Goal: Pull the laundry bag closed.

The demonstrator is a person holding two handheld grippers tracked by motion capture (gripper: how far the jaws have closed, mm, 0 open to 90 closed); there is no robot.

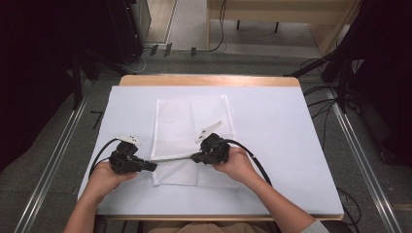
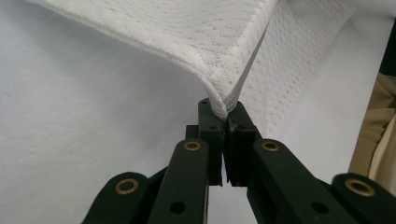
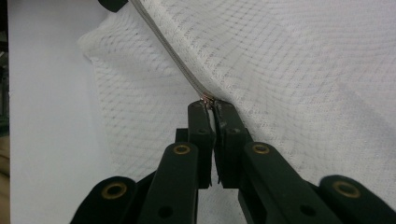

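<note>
Mesh bag's [image 1: 189, 127] zipper [image 3: 187, 74] between both grippers' fingertips [image 2: 211, 122].

1. The table [image 1: 291, 145] is seen from above the person's side, looking forward and down; both grippers are taken in from afar.
2. The white mesh bag [image 2: 196, 42] is viewed close along each gripper's closed jaws; it is shared by all three views.

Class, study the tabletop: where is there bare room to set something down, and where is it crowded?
Bare white table lies right of the mesh bag, and a strip lies left of it, above the left gripper. The near middle is crowded: the left gripper and right gripper both pinch the bag's zipper.
</note>
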